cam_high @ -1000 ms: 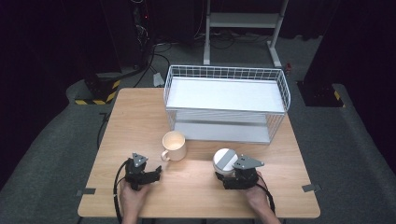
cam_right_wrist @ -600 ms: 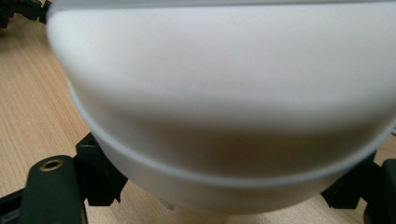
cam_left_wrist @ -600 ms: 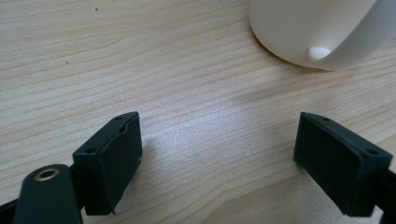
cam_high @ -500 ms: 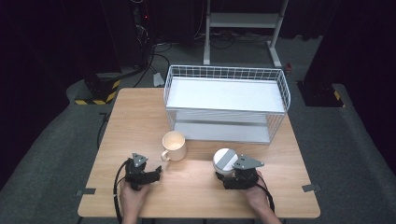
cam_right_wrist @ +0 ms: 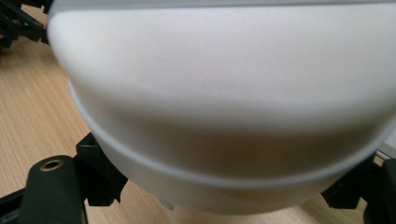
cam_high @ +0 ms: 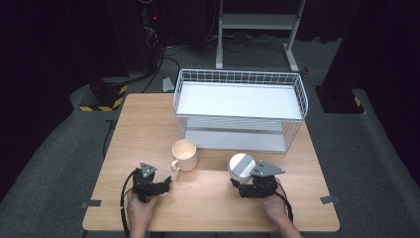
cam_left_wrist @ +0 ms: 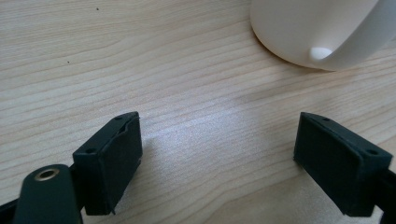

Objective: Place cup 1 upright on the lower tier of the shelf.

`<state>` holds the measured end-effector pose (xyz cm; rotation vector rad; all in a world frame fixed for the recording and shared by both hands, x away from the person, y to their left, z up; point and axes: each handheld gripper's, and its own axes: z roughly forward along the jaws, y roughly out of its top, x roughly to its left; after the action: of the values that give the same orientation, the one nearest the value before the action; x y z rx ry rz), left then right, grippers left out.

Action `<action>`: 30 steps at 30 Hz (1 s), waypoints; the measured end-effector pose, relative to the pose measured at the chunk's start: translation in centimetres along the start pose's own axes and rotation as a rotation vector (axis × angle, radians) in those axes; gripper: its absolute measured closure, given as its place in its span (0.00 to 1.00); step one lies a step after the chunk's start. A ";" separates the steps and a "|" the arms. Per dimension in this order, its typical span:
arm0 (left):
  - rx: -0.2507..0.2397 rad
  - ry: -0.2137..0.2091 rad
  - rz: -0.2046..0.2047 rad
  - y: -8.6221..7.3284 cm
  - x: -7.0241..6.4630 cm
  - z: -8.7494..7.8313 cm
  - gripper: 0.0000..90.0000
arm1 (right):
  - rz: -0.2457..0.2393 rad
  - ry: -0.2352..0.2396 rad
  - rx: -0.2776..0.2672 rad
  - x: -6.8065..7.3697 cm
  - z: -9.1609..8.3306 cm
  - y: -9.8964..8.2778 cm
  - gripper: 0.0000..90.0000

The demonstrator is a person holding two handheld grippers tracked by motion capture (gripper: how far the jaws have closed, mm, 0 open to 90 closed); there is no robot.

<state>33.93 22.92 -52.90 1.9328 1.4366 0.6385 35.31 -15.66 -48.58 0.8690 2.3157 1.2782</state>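
Pale wooden table (cam_high: pixel 148 129), ringed by grey floor and darkness: at left, the left gripper (cam_high: pixel 166 184) is held wide, empty, near the cream mug (cam_high: pixel 184 154); rightward, the white bowl (cam_high: pixel 241 165) is clasped by the right gripper (cam_high: pixel 236 184), before the wire rack (cam_high: pixel 240 110).

1. Left claw (cam_high: pixel 165 184) low on the tabletop (cam_high: pixel 148 129) near its front edge, jaws apart, nothing between them.
2. Right claw (cam_high: pixel 236 179) level with it to the right, jaws around a white bowl (cam_high: pixel 240 165).
3. Both hands grip from behind.
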 end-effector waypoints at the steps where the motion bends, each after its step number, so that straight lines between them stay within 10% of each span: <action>1: 0.000 0.000 0.001 0.0 0.0 0.0 0.17 | 0.003 -0.002 -0.004 -0.1 0.0 0.0 0.20; 30: 0.000 0.001 -0.001 0.0 0.0 0.0 0.17 | 0.091 -0.006 -0.021 -3.0 -0.4 1.0 0.21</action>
<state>33.92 22.92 -52.90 1.9318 1.4383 0.6392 37.65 -17.52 -47.49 0.9795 2.2778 1.3323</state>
